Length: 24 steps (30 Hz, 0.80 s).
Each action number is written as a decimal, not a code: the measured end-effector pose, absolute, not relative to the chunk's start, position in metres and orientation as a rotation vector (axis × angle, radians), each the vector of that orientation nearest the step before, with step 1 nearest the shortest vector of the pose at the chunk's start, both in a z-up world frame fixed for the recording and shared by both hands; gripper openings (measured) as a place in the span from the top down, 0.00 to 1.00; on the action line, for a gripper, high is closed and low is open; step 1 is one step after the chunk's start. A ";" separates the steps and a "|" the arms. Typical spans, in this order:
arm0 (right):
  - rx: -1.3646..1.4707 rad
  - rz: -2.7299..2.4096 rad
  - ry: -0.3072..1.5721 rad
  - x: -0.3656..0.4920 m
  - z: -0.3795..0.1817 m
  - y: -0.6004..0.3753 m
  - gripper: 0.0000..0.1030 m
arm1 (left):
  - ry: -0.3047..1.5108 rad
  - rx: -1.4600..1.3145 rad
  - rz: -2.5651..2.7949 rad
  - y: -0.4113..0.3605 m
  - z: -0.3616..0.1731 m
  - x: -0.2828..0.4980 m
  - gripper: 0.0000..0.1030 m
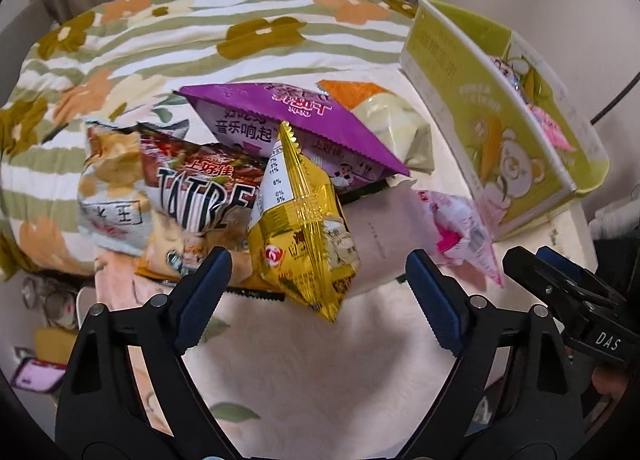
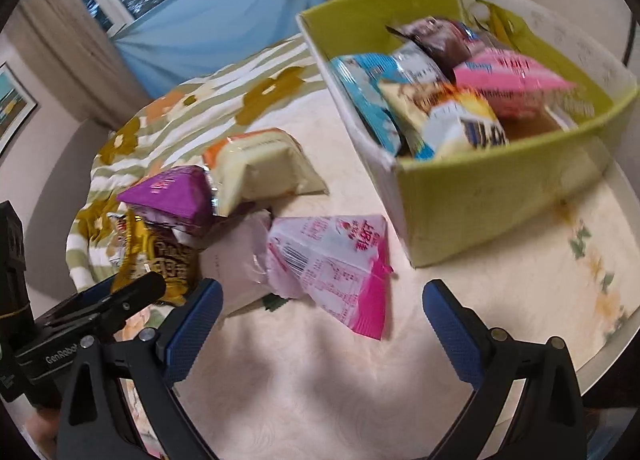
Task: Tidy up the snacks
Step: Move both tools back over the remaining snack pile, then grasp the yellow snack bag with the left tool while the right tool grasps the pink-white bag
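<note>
At the left of the table (image 1: 304, 372) lies a loose heap of snack bags: a pale chip bag (image 1: 108, 196), a "TATRE" bag (image 1: 200, 188), a gold packet (image 1: 304, 236) and a purple bag (image 1: 288, 128) on top. The left hand-held gripper (image 1: 320, 292) hangs just short of the gold packet, its jaws apart and gripping nothing. Further right lies a pink-and-white packet (image 2: 336, 264), with the right hand-held gripper (image 2: 324, 320) just before it, jaws spread and empty. At the far right stands a green box (image 2: 480, 196) holding a blue bag (image 2: 360, 88), a brown one (image 2: 436, 36), a pink one (image 2: 516, 80) and a yellow-white one (image 2: 452, 116).
</note>
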State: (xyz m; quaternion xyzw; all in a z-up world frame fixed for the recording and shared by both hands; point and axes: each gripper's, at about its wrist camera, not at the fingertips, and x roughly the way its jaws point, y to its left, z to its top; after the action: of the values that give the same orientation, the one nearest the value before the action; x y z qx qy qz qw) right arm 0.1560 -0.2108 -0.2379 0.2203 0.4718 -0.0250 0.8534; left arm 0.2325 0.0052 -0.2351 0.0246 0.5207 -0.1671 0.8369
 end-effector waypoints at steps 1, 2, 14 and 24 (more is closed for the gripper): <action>0.469 -0.058 0.991 0.156 -0.241 -0.210 0.03 | 1.100 0.061 -0.353 0.004 -0.237 0.234 0.19; 0.482 -0.058 0.991 0.157 -0.245 -0.210 0.03 | 1.100 0.070 -0.354 0.003 -0.240 0.237 0.26; 0.600 -0.069 0.948 0.174 -0.278 -0.214 0.03 | 1.112 0.173 -0.370 -0.010 -0.253 0.257 0.40; 0.651 -0.076 0.957 0.182 -0.290 -0.221 0.06 | 1.118 0.143 -0.386 -0.001 -0.248 0.247 0.41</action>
State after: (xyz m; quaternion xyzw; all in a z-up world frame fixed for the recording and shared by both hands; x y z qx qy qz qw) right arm 0.1815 -0.2207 -0.2905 0.3076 0.4523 -0.0360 0.8363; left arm 0.2473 -0.0012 -0.2481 0.0672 0.5267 -0.1817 0.8277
